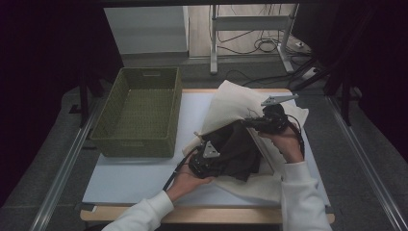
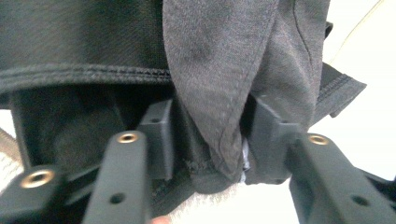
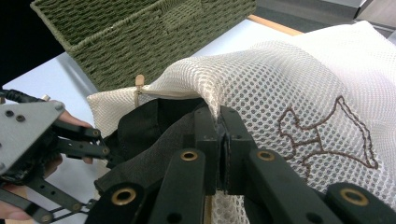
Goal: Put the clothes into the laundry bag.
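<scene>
A white mesh laundry bag (image 1: 231, 103) lies on the right half of the table with its mouth lifted. My right gripper (image 1: 246, 123) is shut on the rim of the mesh bag (image 3: 289, 84), and its jaws (image 3: 223, 135) pinch the edge above the opening. A dark garment (image 1: 235, 149) sits in the bag's mouth and spills toward the front. My left gripper (image 1: 217, 162) reaches into it from the near side. In the left gripper view a fold of the dark garment (image 2: 219, 56) fills the gap between the jaws, and my left gripper (image 2: 210, 135) is shut on it.
A green wicker basket (image 1: 134, 143) stands at the left of the white table top (image 1: 130, 178); its wall (image 3: 140, 37) is just beyond the bag. The bag has a beige zip pull (image 3: 138, 84) and a brown stitched motif (image 3: 327, 130). Metal rails flank the table.
</scene>
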